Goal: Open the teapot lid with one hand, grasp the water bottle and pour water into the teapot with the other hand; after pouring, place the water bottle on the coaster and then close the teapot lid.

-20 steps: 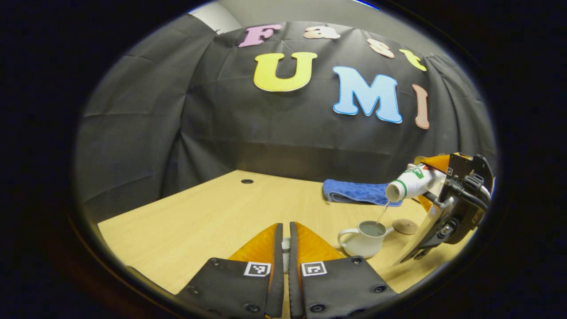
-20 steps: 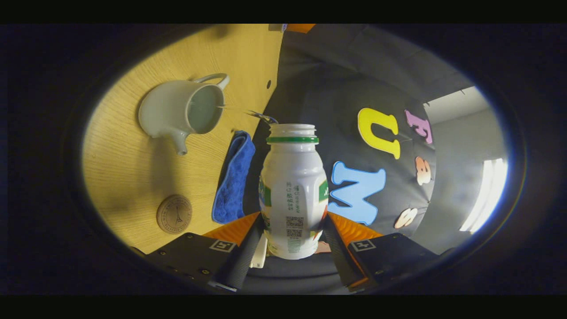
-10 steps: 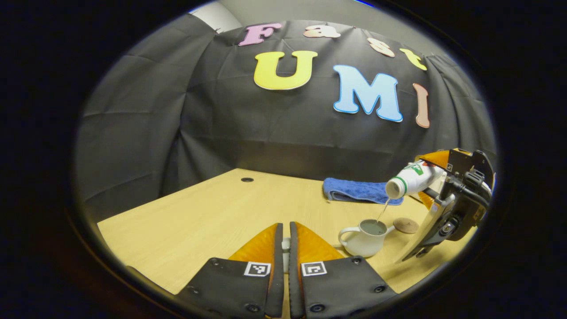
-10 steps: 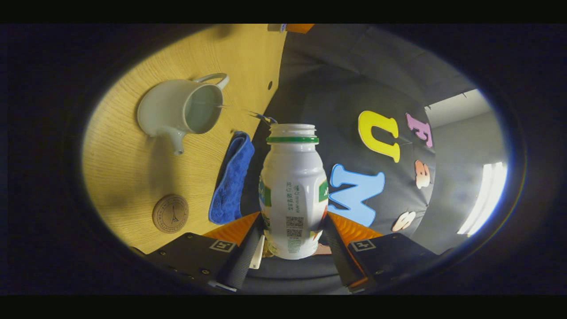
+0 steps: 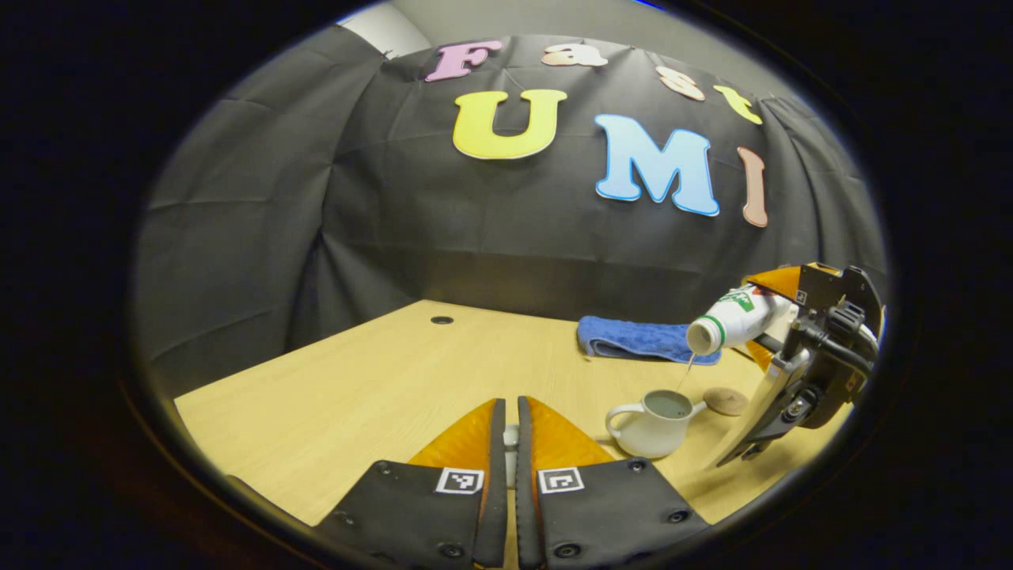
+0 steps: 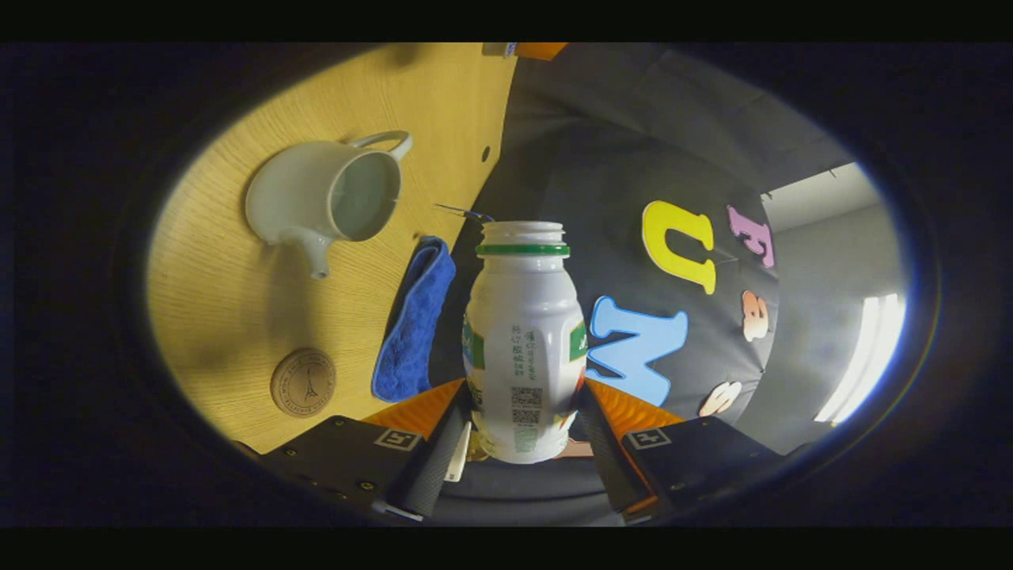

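Both fingers of the right gripper [image 6: 522,412] clamp the water bottle [image 6: 525,340], tipped above the open teapot [image 5: 655,421] beside the coaster [image 6: 303,383]. Left gripper view: left gripper [image 5: 510,431] nearly pressed together on something pale, possibly the lid; I cannot tell.

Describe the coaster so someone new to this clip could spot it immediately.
On the wooden table, look past the white teapot toward the blue towel. The coaster lies flat between them: a small brown disc, the only round, flat thing there, with a tower stamped on top.
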Tool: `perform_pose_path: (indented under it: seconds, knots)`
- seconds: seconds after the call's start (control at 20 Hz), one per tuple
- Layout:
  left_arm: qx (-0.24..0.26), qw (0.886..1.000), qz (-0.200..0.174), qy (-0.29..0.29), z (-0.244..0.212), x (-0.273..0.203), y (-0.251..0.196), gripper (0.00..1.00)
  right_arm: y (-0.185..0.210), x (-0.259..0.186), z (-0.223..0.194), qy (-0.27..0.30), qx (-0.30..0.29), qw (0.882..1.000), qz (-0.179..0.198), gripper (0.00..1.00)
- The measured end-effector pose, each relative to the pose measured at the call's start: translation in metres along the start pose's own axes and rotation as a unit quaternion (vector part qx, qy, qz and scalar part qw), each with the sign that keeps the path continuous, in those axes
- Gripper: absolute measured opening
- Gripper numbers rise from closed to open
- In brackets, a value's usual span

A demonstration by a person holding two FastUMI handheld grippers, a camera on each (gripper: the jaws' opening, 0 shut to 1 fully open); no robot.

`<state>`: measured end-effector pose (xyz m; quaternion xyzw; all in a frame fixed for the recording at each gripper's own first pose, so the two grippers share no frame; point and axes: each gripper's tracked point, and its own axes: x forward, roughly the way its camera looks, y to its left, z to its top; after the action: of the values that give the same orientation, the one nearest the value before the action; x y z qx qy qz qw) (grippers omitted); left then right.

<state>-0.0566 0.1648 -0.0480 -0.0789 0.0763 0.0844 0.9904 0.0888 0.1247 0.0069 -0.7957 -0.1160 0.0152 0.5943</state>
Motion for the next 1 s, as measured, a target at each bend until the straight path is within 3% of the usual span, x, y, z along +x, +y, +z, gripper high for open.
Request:
perform_pose_path:
  seconds: [0.75,1.0]
  knots:
    - [0.005,1.0,-0.001,0.003,-0.0015,0.0009,-0.0011,0.14,0.0002,0.0047,-0.0007,-0.006,-0.026,1.0,0.006,0.78]
    - [0.008,1.0,-0.001,0.004,-0.0022,0.001,-0.0011,0.11,-0.0002,0.0053,0.0004,-0.008,-0.038,0.999,0.01,0.79]
